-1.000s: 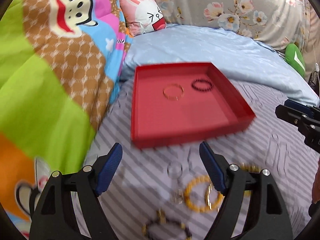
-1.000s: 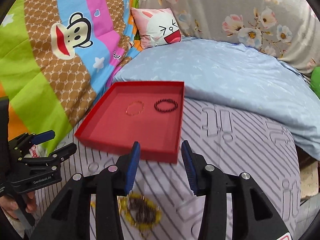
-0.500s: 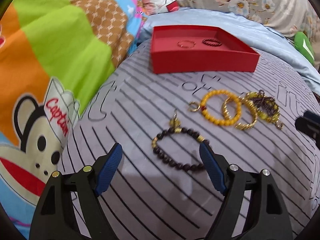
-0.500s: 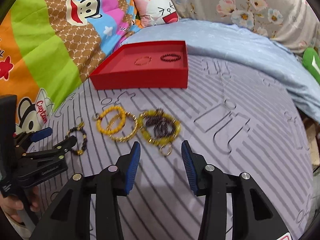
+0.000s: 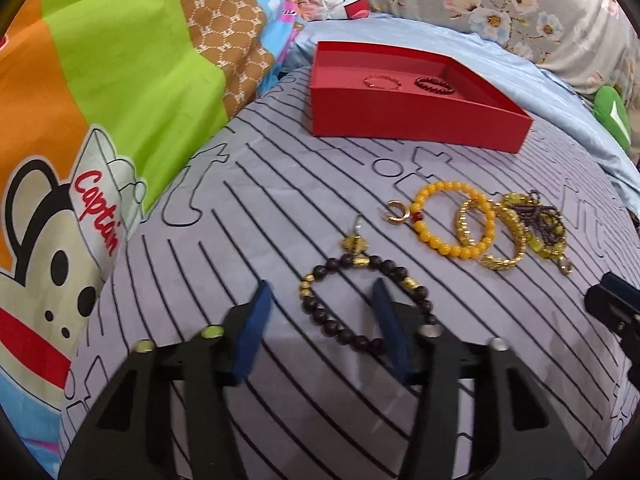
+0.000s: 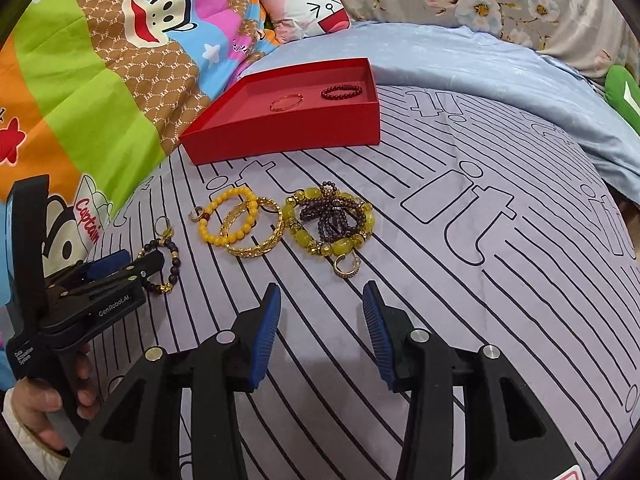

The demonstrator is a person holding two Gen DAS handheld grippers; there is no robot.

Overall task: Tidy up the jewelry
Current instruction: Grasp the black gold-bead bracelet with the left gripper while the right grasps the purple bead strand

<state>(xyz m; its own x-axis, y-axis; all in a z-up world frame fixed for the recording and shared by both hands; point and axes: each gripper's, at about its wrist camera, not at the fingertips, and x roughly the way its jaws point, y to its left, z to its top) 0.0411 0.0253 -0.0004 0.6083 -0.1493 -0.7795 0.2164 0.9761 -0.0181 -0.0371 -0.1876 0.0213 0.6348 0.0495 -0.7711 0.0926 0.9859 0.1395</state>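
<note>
My right view alone shows my hand. My left fingers, closing, straddle the dark beaded bracelet unpressed; right fingers half-open, empty. The red cardboard tray holds two bracelets.

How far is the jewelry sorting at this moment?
Done: a thin gold bangle and a dark red bead bracelet lie in the red tray. In hand: nothing held yet; the left claw has just been closing around the dark bead bracelet, pads not visibly pressing. The right claw is open and empty. Left on the bed: yellow bead bracelet, gold bangle, the yellow-and-purple pile.
</note>
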